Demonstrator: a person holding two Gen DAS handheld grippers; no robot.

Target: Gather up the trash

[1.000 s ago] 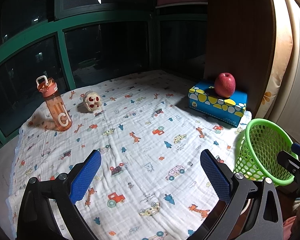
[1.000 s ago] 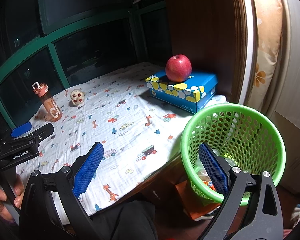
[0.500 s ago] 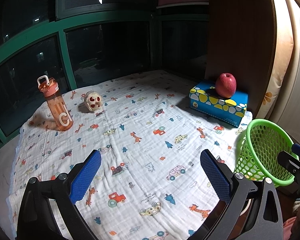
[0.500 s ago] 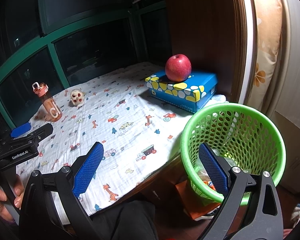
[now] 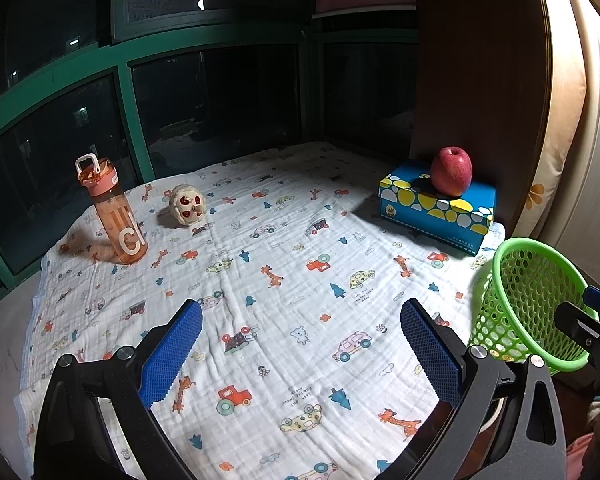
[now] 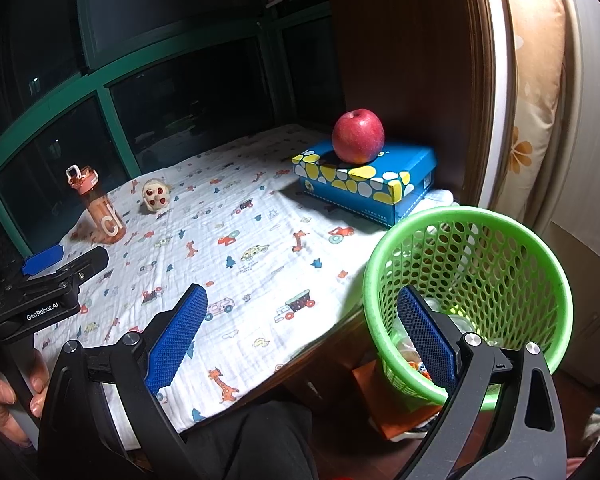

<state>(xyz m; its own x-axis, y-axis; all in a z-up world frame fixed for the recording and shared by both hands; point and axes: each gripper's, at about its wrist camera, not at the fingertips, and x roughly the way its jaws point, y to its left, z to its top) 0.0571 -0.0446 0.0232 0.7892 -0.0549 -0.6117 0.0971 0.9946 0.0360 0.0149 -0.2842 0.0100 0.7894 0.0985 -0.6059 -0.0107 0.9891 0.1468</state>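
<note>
Left wrist view: your left gripper hovers over printed cloth, jaws spread, nothing held. Right gripper likewise released, one finger at rim of green basket off table's right edge. No loose trash visible on cloth; scraps already sit in basket, identity unclear. Small round toy-like object lies far left, nearer your left gripper, beside orange bottle. Apple rests on blue box.

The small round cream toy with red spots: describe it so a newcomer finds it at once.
Start at the white cartoon-print cloth and look to its far left corner by the green-framed window. The small round cream toy with red spots lies there, just right of the upright orange plastic water bottle. It is the only low, pale, spotted ball.
</note>
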